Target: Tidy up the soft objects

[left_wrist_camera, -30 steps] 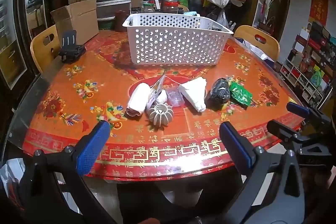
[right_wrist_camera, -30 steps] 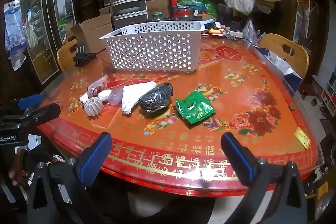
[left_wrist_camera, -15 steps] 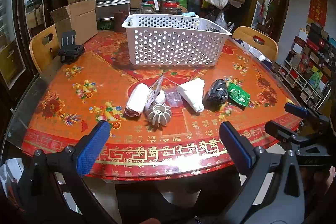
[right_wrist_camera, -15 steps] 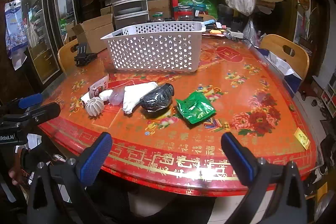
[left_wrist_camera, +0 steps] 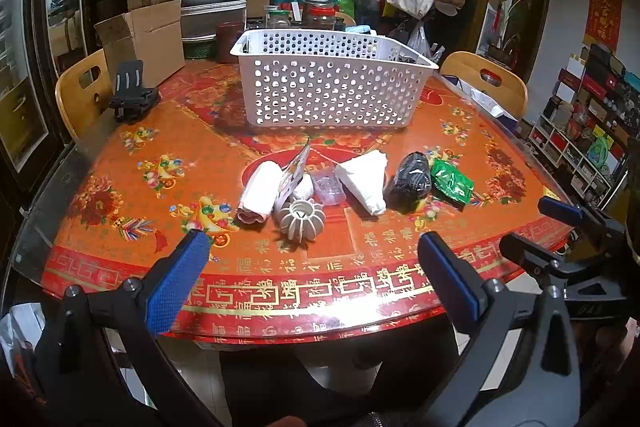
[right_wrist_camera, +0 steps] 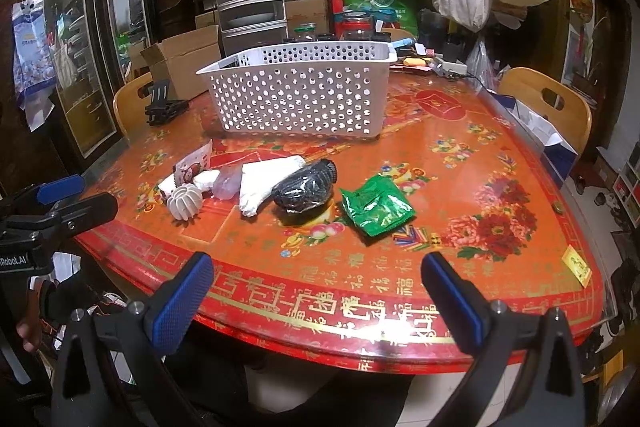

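Note:
A row of small items lies mid-table: a rolled white cloth [left_wrist_camera: 259, 191], a ribbed white ball [left_wrist_camera: 301, 219], a folded white cloth [left_wrist_camera: 365, 181], a black bundle in clear wrap [left_wrist_camera: 409, 182] and a green packet [left_wrist_camera: 451, 183]. Behind them stands a white perforated basket [left_wrist_camera: 332, 87]. The right wrist view shows the same basket [right_wrist_camera: 300, 95], black bundle [right_wrist_camera: 306, 187] and green packet [right_wrist_camera: 376, 205]. My left gripper [left_wrist_camera: 314, 265] hovers open over the table's near edge. My right gripper [right_wrist_camera: 316, 287] is open too, short of the green packet. Both hold nothing.
The round table [left_wrist_camera: 120, 163] has a red patterned top under glass. A black stand [left_wrist_camera: 130, 97] sits at the far left, a cardboard box [left_wrist_camera: 144, 39] behind it. Wooden chairs [left_wrist_camera: 484, 83] ring the table. Jars, drawers and hanging bags crowd the back.
Both grippers have drifted slightly, so the items sit a touch higher in the views. Nothing on the table moved, and both grippers stay open.

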`<state>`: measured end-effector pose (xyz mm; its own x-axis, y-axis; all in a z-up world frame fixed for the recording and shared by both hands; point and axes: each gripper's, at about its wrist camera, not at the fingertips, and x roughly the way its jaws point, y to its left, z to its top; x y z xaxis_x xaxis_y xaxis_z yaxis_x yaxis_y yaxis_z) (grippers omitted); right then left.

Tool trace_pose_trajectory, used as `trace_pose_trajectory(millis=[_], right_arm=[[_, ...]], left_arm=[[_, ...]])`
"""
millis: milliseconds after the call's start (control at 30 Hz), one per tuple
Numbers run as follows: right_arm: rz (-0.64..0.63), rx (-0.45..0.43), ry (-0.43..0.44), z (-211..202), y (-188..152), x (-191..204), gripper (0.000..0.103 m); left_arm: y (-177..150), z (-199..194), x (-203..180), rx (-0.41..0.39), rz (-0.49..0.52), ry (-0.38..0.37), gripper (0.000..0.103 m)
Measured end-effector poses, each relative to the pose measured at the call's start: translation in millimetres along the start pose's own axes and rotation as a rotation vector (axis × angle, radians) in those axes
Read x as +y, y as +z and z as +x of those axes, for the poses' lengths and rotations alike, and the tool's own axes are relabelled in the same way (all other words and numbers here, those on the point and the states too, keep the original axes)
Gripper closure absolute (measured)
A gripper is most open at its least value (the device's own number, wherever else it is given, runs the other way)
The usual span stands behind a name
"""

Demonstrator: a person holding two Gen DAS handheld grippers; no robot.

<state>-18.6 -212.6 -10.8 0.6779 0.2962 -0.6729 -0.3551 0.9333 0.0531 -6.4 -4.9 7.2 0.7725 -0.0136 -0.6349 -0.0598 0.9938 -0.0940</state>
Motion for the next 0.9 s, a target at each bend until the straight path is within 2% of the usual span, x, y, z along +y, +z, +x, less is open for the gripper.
trace_pose_trajectory(millis=[900], right_arm=[[0.001, 0.014, 0.005, 4.5, -3.2, 1.2, 0.0]], left_arm=[[-0.4, -0.5, -0.6, 0.001, 0.0, 0.0, 0.0]])
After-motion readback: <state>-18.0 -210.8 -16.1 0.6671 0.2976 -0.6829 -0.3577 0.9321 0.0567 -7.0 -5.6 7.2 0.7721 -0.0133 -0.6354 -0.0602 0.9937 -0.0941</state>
